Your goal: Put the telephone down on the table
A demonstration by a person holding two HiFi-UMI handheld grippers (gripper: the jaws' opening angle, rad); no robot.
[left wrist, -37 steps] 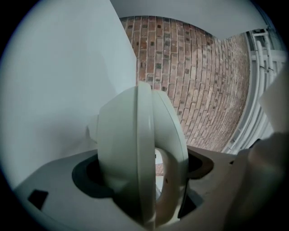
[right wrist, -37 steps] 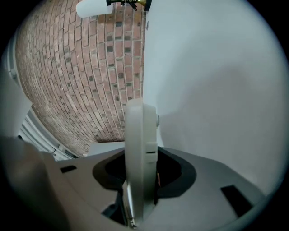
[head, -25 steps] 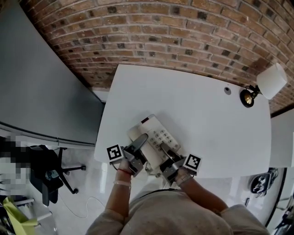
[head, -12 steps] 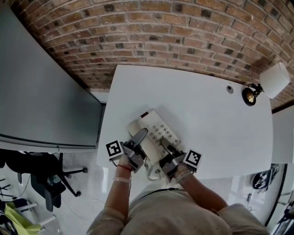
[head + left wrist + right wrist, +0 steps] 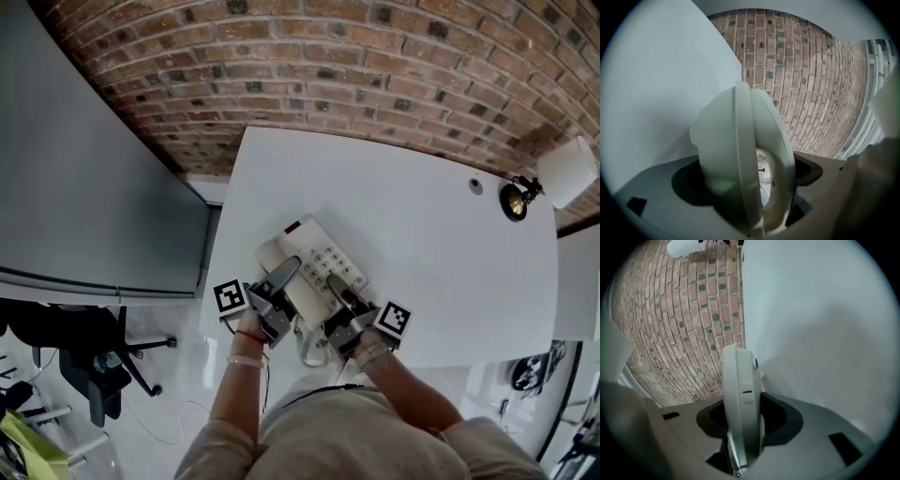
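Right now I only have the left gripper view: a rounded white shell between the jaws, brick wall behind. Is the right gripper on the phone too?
Observer: Yes. The right gripper view shows the right gripper with its jaws closed on a thin edge of the telephone.
Operator: Where is it relative to the table?
Observer: In the head view it is over the near-left part of the table, keypad facing up.
Operator: Anything else on the table?
Observer: A lamp stands at the far right corner, well clear of the telephone.
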